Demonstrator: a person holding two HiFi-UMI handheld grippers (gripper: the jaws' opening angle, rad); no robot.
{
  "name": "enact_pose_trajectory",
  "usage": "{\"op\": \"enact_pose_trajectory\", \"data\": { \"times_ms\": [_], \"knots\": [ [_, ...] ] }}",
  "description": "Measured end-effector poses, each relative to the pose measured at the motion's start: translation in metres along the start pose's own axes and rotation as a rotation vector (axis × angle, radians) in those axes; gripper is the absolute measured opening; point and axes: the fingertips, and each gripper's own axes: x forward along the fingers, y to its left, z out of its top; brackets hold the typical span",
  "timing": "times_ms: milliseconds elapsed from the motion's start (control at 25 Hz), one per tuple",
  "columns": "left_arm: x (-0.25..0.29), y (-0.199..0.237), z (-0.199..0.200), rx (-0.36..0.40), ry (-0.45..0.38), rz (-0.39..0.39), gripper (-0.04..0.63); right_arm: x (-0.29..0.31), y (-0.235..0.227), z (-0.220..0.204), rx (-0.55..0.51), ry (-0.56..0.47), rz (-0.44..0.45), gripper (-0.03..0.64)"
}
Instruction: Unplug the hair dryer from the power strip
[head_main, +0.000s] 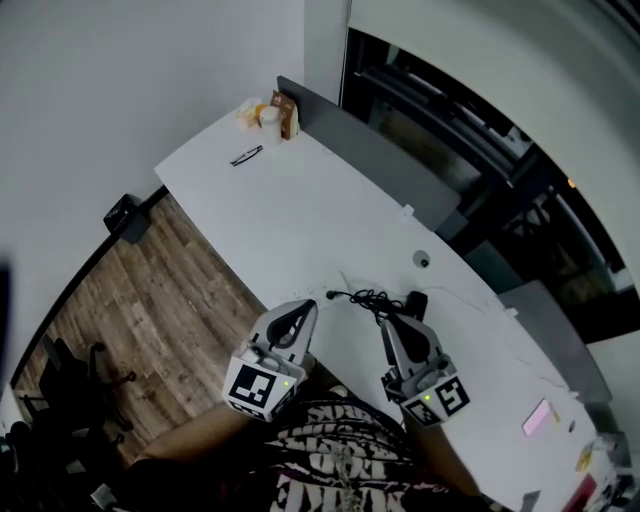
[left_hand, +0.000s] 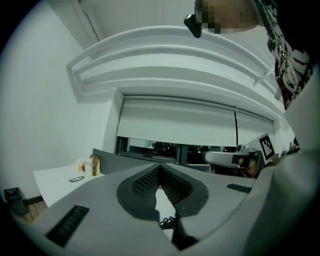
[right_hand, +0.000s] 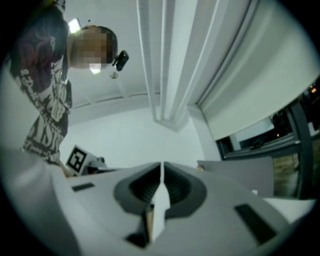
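I read my left gripper as closed on nothing, its tips meeting in its own view, and my right gripper is likewise pressed together and empty. Both sit low in the middle of the head view, over the near edge of the white desk. The black hair dryer lies just right of centre beside its tangled cord, just beyond the right gripper's tips; I cannot make out the power strip.
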Motion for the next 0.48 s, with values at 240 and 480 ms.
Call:
{"op": "enact_pose_trajectory", "data": {
  "times_ms": [240,480],
  "knots": [
    [0.021,-0.008,-0.029,0.014,0.084,0.046,0.026,0.000,-0.013,-0.036,0.022,0.067,0.075,0.042],
    [0.050,0.026,-0.139,0.074,0.279,0.024,0.026,0.021,-0.035,-0.174,0.105,0.280,0.027,0.043]
  ]
}}
